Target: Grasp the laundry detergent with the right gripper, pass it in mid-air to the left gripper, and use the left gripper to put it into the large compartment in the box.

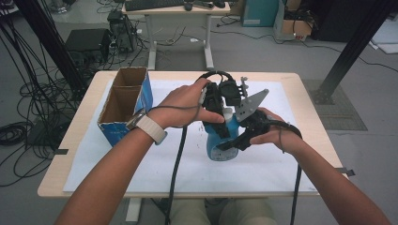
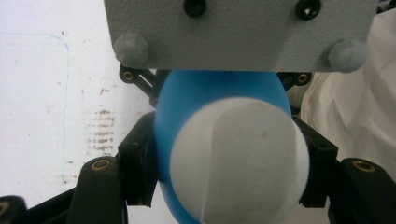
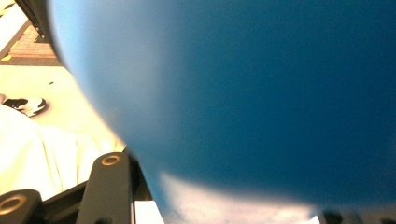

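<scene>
Both your grippers clamp a blue bottle at mid-frame above the counter.

Your left gripper [image 1: 217,108] pinches the blue bottle [image 1: 224,137] near its white cap [image 2: 240,156]; your right gripper [image 1: 244,136] has its fingers pressed on the body. The bottle stands roughly upright, long axis tilted, cap toward the top of the high view. This looks like the cap-twisting step; next, hold the body steady and turn the cap.

You are wearing a pale-strapped watch [image 1: 146,125] at nine o'clock; black cables [image 1: 175,165] are trailing from both black grippers
</scene>
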Action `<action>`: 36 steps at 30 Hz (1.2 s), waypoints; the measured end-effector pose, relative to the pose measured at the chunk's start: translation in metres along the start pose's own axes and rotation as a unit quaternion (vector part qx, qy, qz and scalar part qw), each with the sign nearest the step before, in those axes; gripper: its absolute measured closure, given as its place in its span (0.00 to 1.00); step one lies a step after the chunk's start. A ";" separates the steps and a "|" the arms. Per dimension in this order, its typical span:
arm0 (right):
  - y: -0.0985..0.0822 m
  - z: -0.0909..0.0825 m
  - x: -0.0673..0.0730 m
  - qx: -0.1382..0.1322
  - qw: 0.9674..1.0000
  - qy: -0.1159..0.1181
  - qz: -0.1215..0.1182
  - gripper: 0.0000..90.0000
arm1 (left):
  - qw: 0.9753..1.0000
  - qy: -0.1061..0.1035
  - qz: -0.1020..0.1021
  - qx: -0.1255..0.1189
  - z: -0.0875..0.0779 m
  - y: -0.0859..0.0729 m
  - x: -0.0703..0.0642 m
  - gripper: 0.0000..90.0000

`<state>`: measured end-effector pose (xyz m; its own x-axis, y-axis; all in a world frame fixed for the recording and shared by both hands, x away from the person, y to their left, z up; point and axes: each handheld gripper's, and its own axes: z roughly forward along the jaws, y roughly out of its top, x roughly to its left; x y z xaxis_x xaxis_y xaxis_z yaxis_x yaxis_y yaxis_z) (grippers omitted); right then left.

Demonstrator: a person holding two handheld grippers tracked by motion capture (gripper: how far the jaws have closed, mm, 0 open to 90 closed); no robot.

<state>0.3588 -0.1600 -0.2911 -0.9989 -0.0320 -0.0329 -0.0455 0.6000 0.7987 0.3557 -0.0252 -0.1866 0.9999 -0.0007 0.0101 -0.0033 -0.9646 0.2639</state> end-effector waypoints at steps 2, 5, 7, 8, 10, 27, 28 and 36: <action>0.000 0.000 0.000 0.001 1.000 -0.002 0.000 0.48 | 1.000 0.001 0.000 0.001 0.000 0.000 0.000 0.42; 0.001 -0.002 0.004 0.002 1.000 0.010 0.023 0.48 | 1.000 0.001 0.000 0.000 0.000 0.000 0.000 0.42; 0.001 -0.002 0.004 0.003 1.000 0.010 0.022 0.48 | 1.000 0.001 0.001 0.000 0.000 0.001 0.000 0.42; 0.001 -0.002 0.004 0.002 1.000 0.010 0.022 0.48 | 1.000 0.001 0.000 0.000 0.000 0.001 0.000 0.42; 0.000 -0.002 0.003 0.000 1.000 0.011 0.018 0.48 | 1.000 0.000 0.000 0.002 0.000 0.001 0.000 0.42; -0.001 -0.002 0.004 -0.008 1.000 0.003 0.022 0.48 | 1.000 0.004 0.000 -0.001 0.001 0.001 0.000 0.42; -0.001 -0.002 0.004 -0.008 1.000 0.003 0.022 0.48 | 1.000 0.005 0.000 -0.001 0.001 0.001 0.000 0.42; -0.001 -0.002 0.003 -0.010 1.000 0.004 0.018 0.48 | 1.000 0.006 0.000 -0.001 0.000 0.002 -0.001 0.42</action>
<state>0.3556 -0.1621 -0.2905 -0.9998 -0.0174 -0.0001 -0.0102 0.5843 0.8115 0.3548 -0.0268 -0.1865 0.9998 0.0028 0.0217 -0.0030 -0.9642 0.2653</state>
